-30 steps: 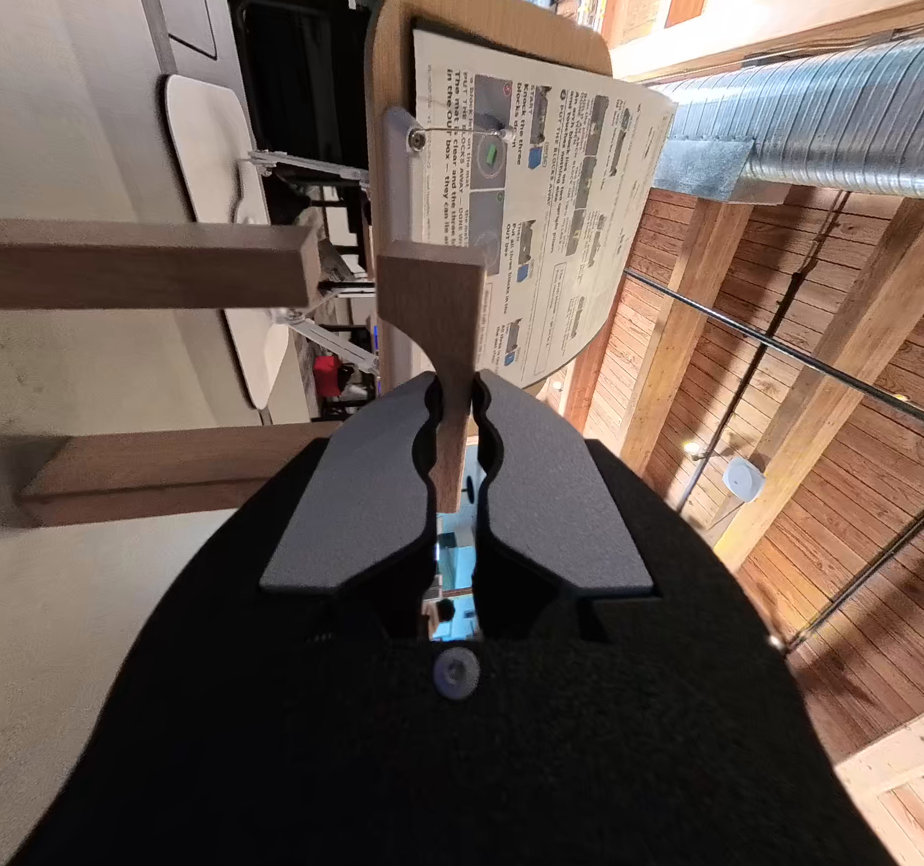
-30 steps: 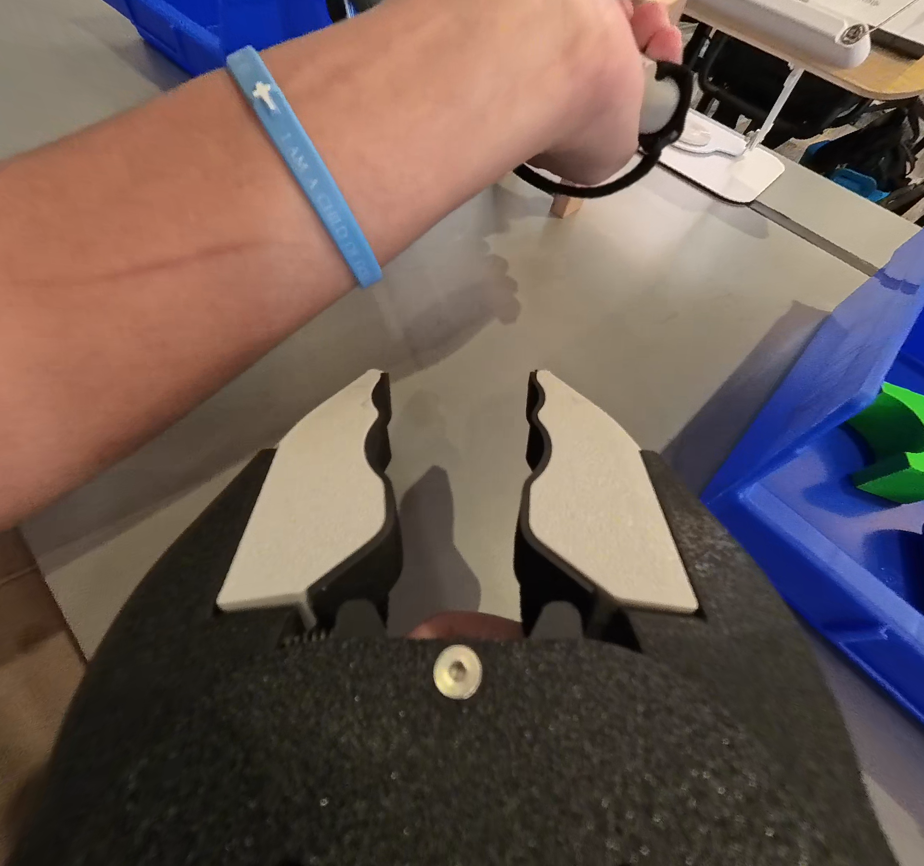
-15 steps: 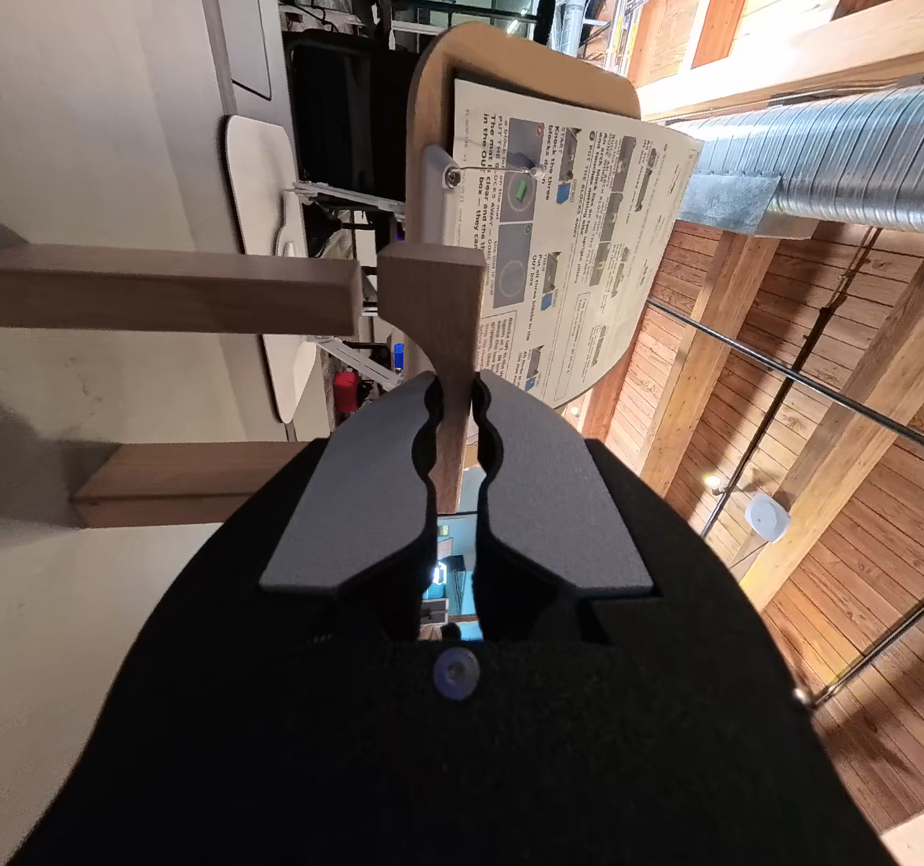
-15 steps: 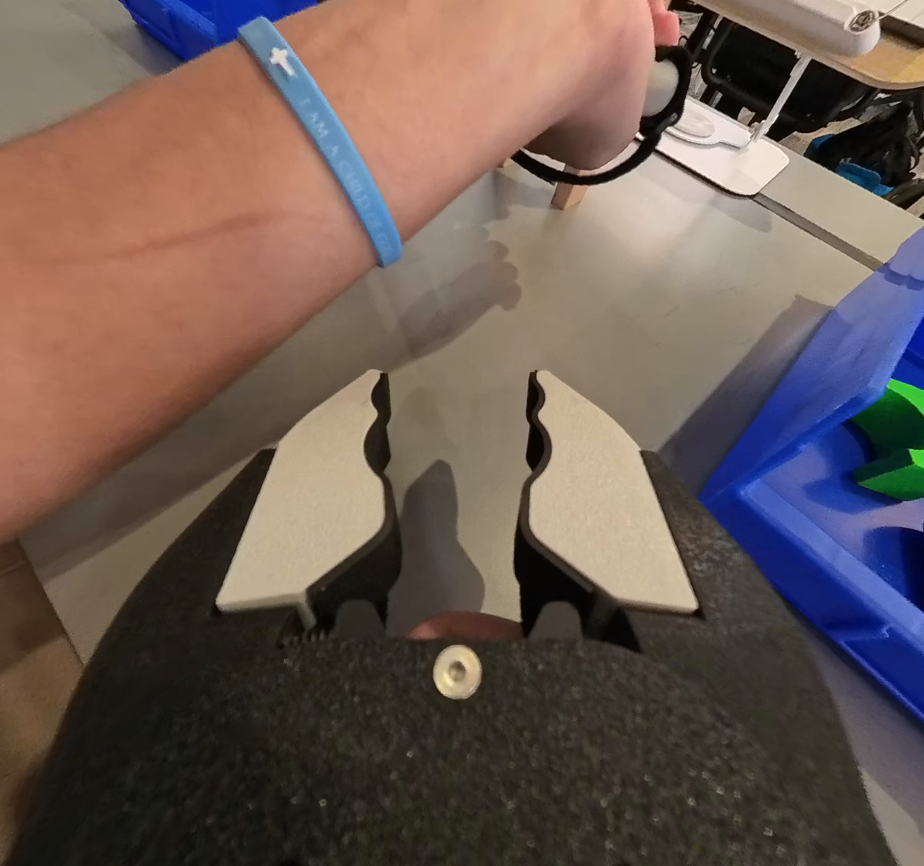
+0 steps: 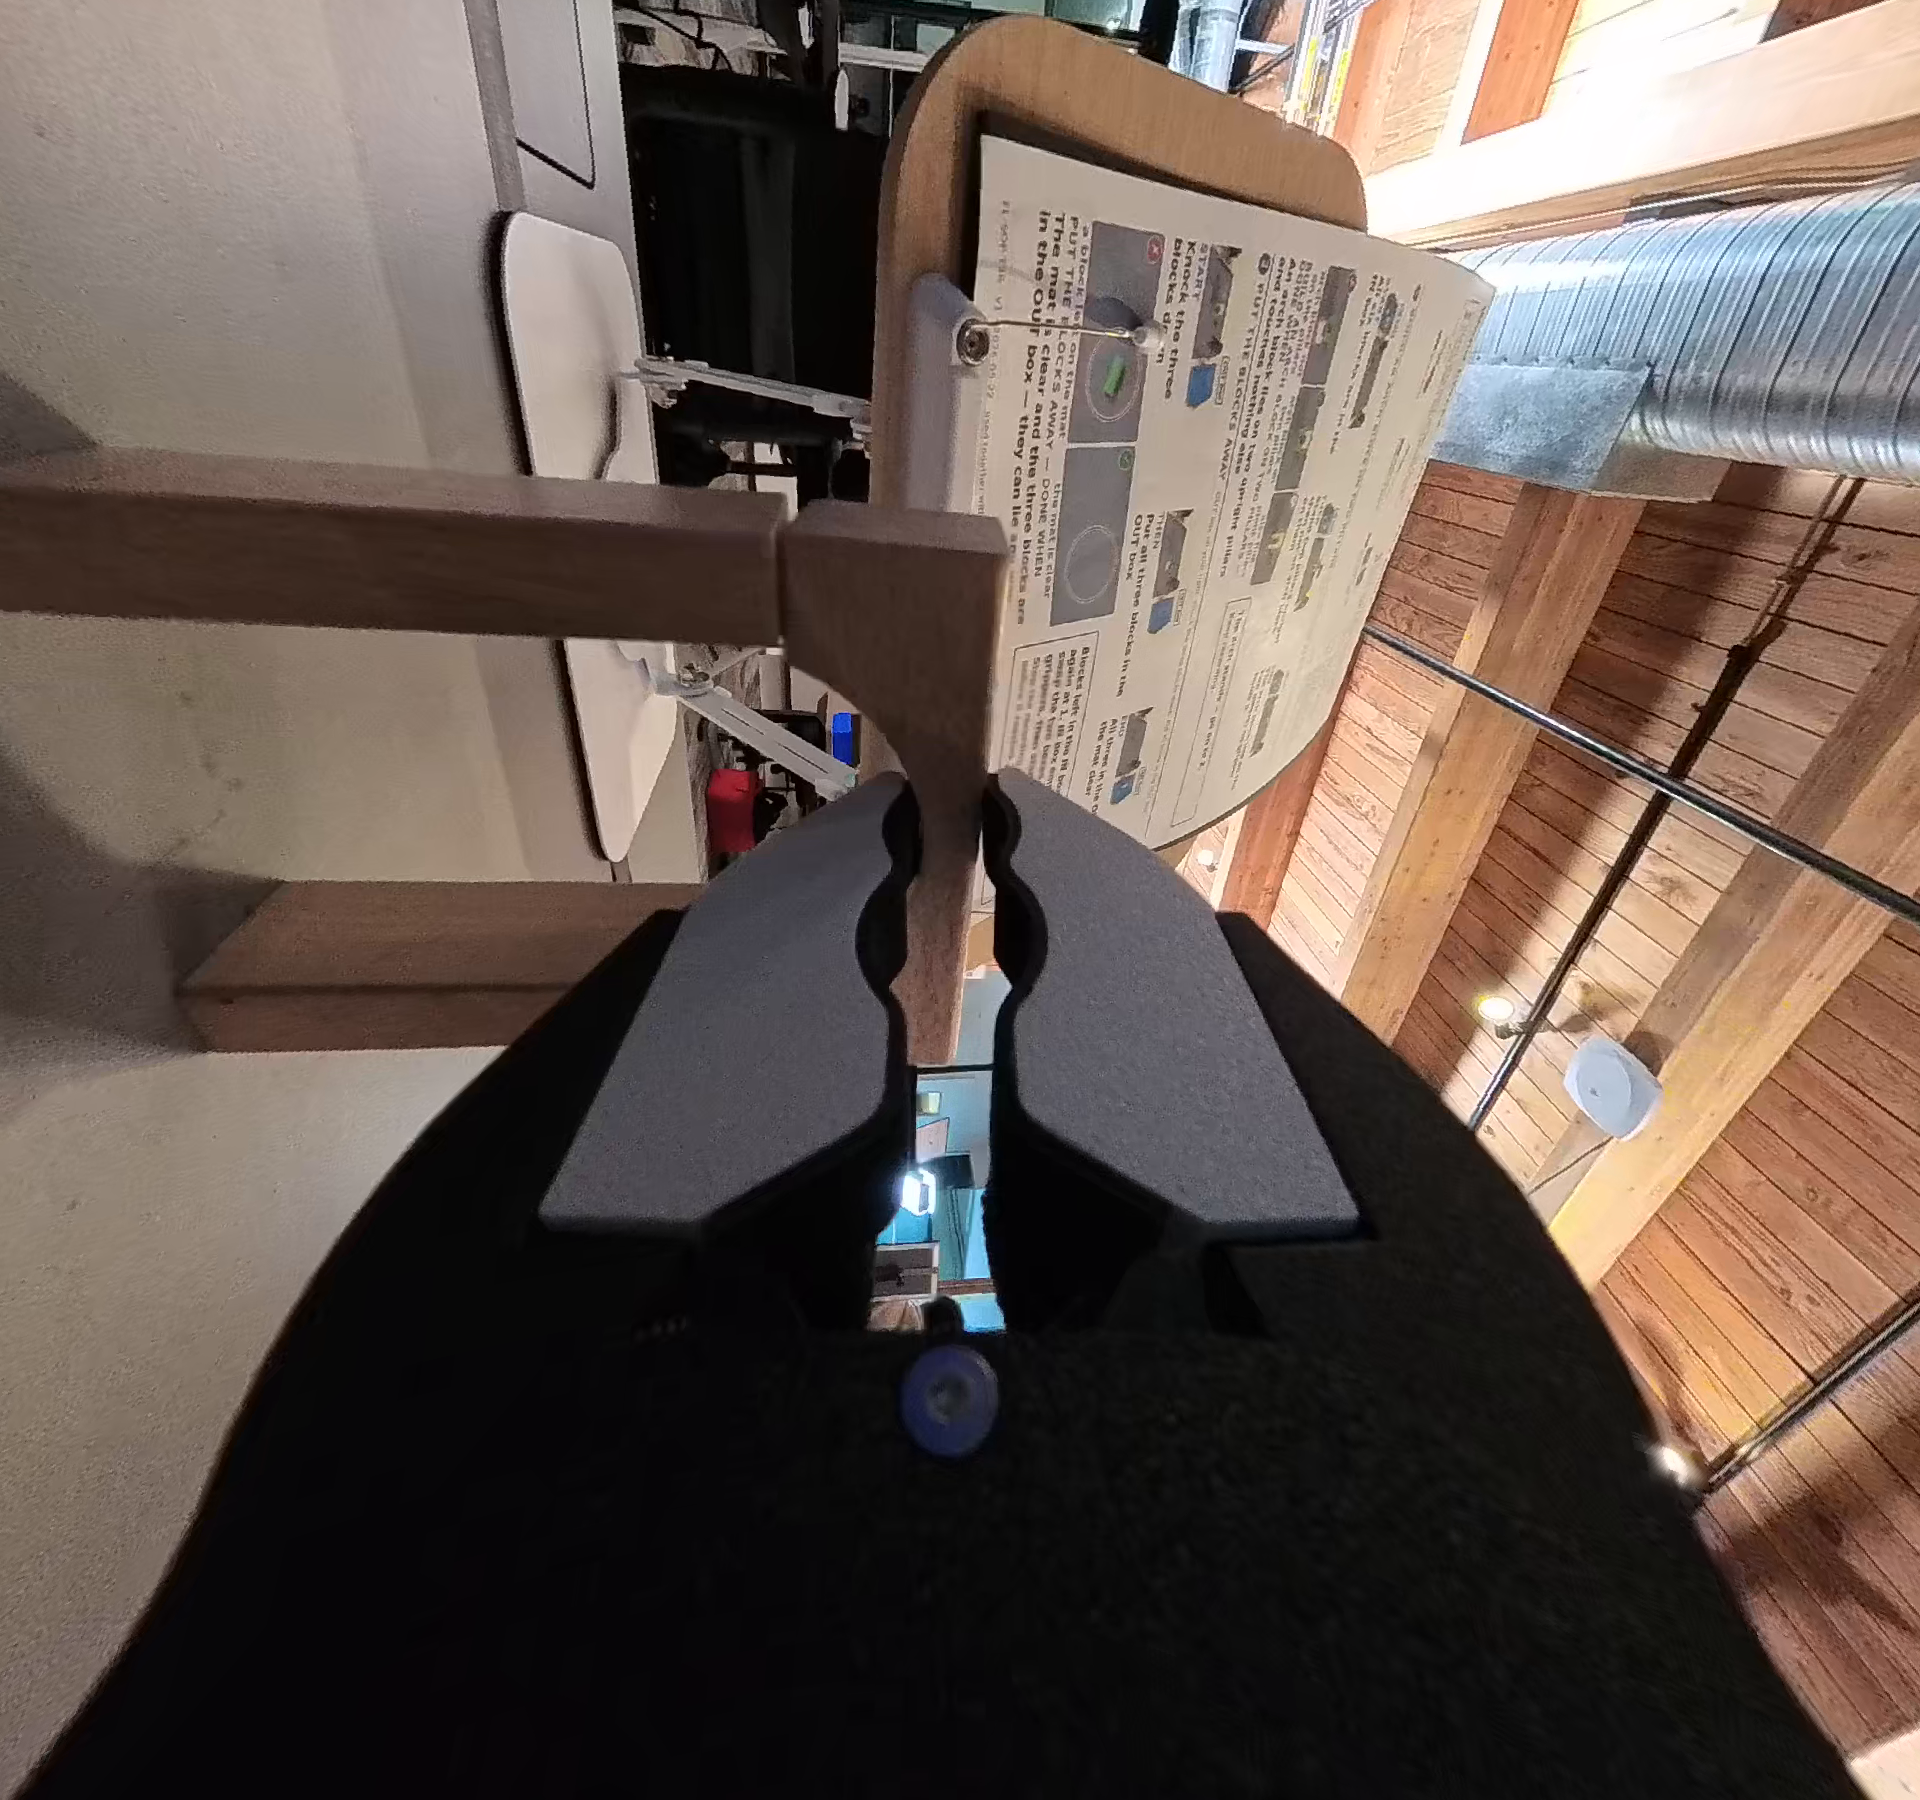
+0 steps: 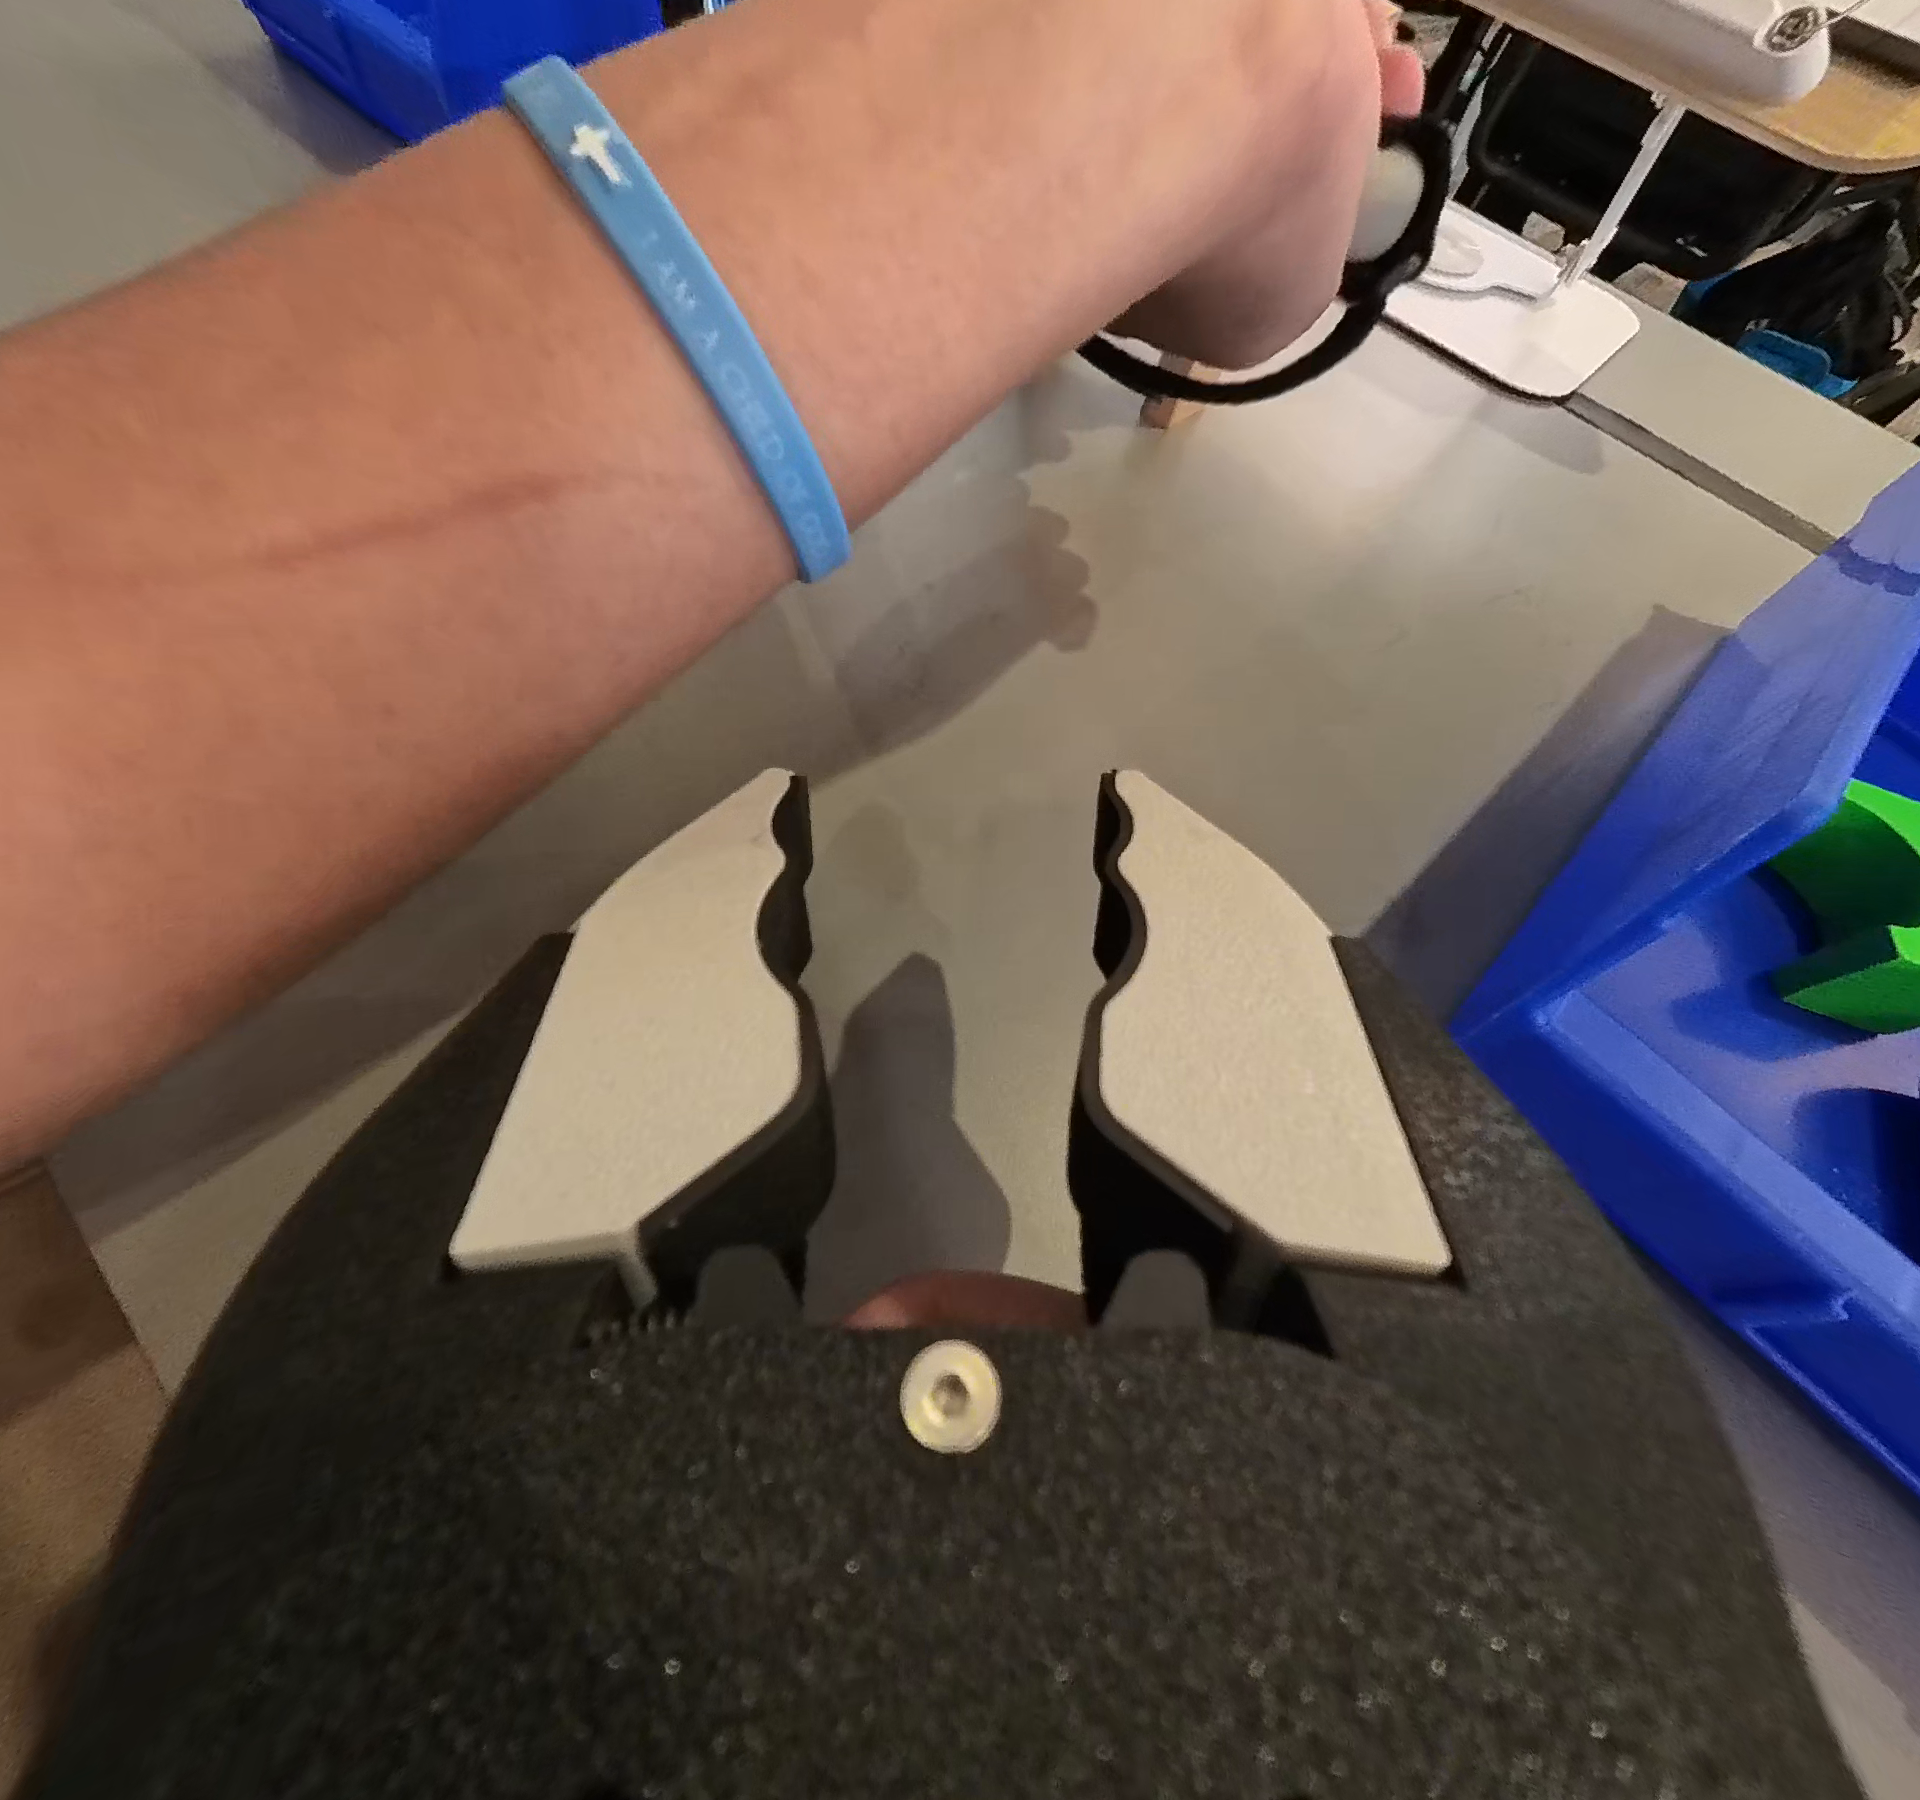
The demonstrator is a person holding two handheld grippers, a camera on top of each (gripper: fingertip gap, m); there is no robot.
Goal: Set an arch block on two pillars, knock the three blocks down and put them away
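The left gripper (image 5: 948, 820) clenches the wooden arch block (image 5: 906, 628), whose foot at 12 o'clock touches the upper pillar (image 5: 395, 561). Release off-centre and it may tip — both pillars could topple. The right gripper (image 6: 951, 805) hangs agape, holding nothing.

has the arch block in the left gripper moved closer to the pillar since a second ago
Yes. The arch block held by the left gripper has closed the gap and now meets the end of the upper pillar.
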